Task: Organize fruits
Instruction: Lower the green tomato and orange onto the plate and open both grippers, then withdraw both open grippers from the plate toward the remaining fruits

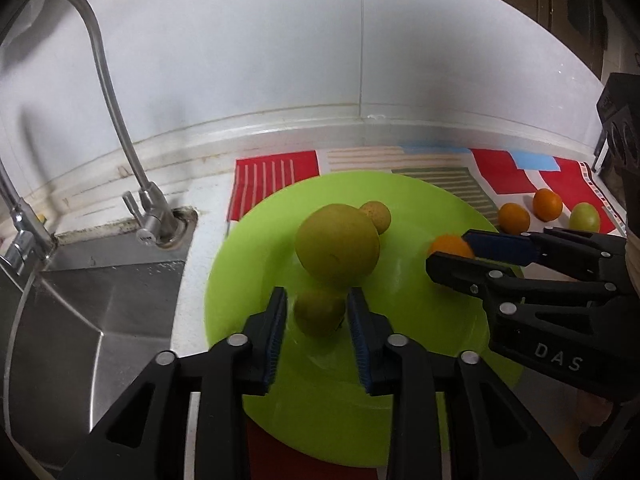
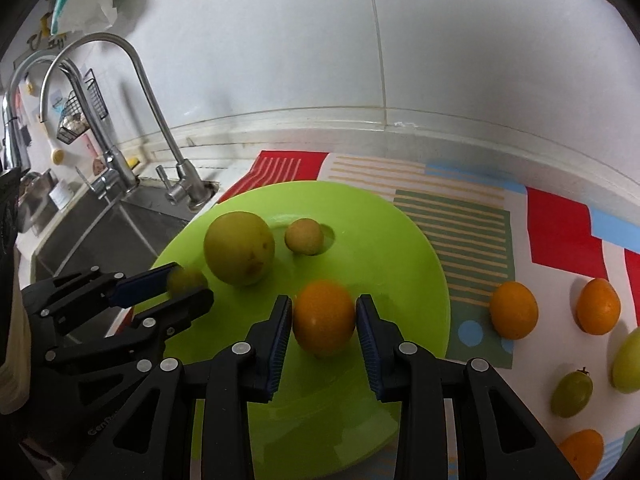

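Lime-green plate (image 1: 420, 208) fills the frame centre, set on a striped mat (image 1: 500, 176) on the bench. A small green fruit (image 1: 319, 311) lies between the pads of the left tool (image 1: 317, 334), with gaps either side. An orange (image 2: 324, 316) sits between the parted pads of the right tool (image 2: 323, 340). A large green fruit (image 1: 337, 246) crowds just above; faucets (image 1: 148, 208) stand left.

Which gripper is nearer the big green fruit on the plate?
Left. The left gripper straddles a small green fruit right beside the big green fruit; the right gripper brackets an orange farther off.
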Demonstrator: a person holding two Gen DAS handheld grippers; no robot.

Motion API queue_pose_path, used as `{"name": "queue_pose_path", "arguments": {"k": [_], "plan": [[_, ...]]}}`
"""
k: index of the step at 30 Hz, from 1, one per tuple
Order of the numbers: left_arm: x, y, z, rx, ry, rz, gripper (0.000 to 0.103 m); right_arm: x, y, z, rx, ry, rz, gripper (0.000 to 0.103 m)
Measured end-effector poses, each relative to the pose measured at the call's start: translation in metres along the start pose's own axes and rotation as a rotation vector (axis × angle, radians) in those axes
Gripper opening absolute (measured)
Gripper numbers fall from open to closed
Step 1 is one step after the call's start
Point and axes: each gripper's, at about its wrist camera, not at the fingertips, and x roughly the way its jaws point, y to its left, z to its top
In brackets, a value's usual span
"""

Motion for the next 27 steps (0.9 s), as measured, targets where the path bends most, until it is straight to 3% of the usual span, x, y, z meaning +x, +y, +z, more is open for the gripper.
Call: {"name": "queue_pose_path", "arguments": {"k": [1, 8, 19, 27], "plan": [[-0.002, 0.001, 0.0, -0.003, -0.006, 0.006, 0.04, -0.002, 0.0, 0.0, 0.005, -0.003, -0.004, 0.046], [-0.027, 0.009, 0.001, -0.037, -0.042, 0.017, 0.05, -0.03, 0.001, -0.004, 0.028, -0.045, -0.055, 0.046], [-0.082, -0.005, -0.003, -0.023, -0.135, -0.022, 0.072, -0.099, 0.01, -0.02, 0.077, -0.159, -0.165, 0.069], [-0.119, -0.023, -0.006, -0.009, -0.204, -0.035, 0.09, -0.148, 0.008, -0.039, 0.127, -0.214, -0.263, 0.077]]}}
